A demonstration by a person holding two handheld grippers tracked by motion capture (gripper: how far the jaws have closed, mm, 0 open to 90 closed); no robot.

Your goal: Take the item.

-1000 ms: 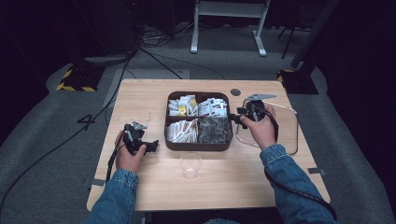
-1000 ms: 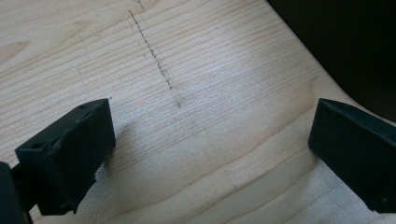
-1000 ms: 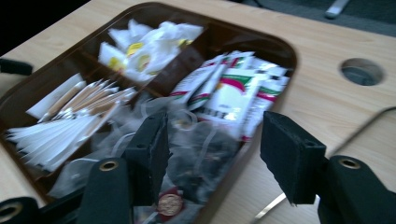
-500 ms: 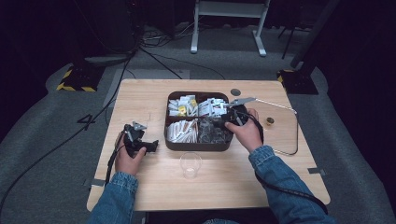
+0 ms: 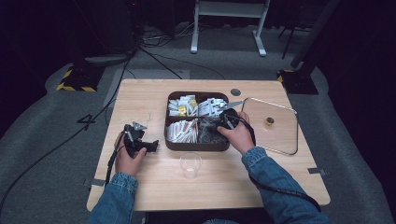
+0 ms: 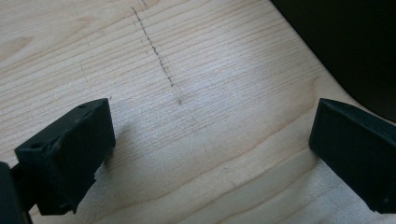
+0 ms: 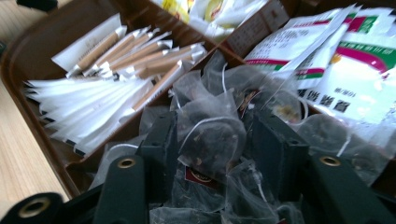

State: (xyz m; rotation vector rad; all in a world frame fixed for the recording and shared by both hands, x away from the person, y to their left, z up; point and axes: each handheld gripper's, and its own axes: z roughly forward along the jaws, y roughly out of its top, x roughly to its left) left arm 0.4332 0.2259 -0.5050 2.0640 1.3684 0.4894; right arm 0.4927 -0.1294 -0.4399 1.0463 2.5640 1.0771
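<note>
A brown four-compartment box (image 5: 196, 145) sits mid-table. My right gripper (image 5: 208, 125) dips into its near right compartment, among mesh tea bags. In the right gripper view my right gripper (image 7: 212, 126) has one tea bag (image 7: 212, 140) between its jaws. The jaws have just been closing in on it, and a thin gap shows on each side. Paper stick sachets (image 7: 135, 53) fill the compartment beside it. My left gripper (image 5: 152, 146) rests on the table left of the box. In its own view my left gripper (image 6: 210, 135) stands open over bare wood.
A clear plastic cup (image 5: 190, 164) stands in front of the box. The box's glass lid (image 5: 280, 135) with a small knob (image 5: 269, 121) lies to the right. Printed sachets (image 7: 345, 60) fill the far compartments. A dark grommet (image 5: 235, 92) sits near the table's far edge.
My right hand moved left from beside the lid, over the box and down into the tea bag compartment, and its jaws narrowed. The left hand stayed put.
</note>
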